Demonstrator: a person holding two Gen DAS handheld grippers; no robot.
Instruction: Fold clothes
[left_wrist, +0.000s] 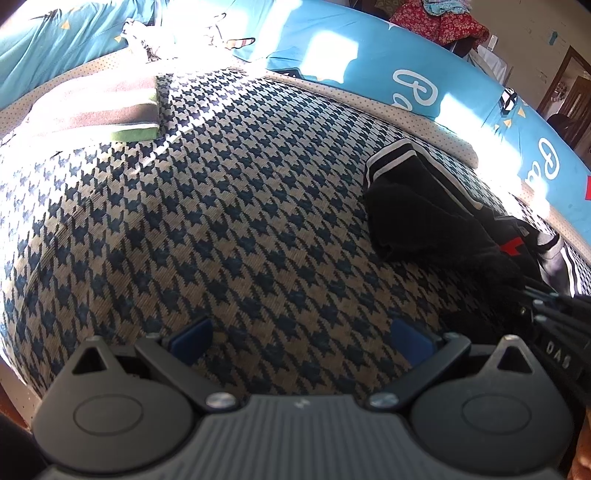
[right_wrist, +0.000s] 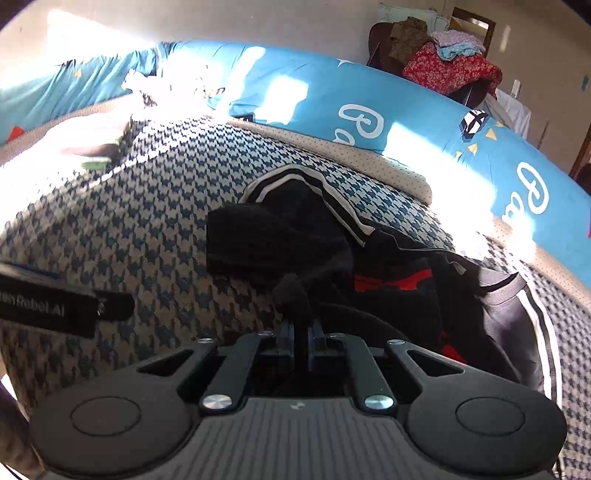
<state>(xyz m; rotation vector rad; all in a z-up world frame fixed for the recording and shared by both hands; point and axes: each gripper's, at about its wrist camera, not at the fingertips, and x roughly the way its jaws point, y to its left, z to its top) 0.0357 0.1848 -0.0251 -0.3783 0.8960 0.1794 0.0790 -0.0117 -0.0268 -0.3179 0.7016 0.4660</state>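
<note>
Nearest in the right wrist view, the right gripper (right_wrist: 301, 334) has its jaws pinched narrow on a tuft of the black garment (right_wrist: 280, 236), gathered so that, as I judge it, the cloth can be lifted and spread for folding. One such garment is in hand: black, with white stripes along its edge and a red patch, crumpled on the right side of the houndstooth blanket (right_wrist: 155, 206) that covers the bed. The left gripper (left_wrist: 301, 338) hangs over bare blanket with its jaws wide and nothing between them, probably waiting for a second corner (none is offered yet). Farther off at the left lies one folded stack (left_wrist: 110, 107), grey over green, apparently finished work set aside. Beyond, a blue quilt (left_wrist: 369, 55) with white lettering runs along the far edge, and a heap of red floral cloth (right_wrist: 450, 66) sits past it.
</note>
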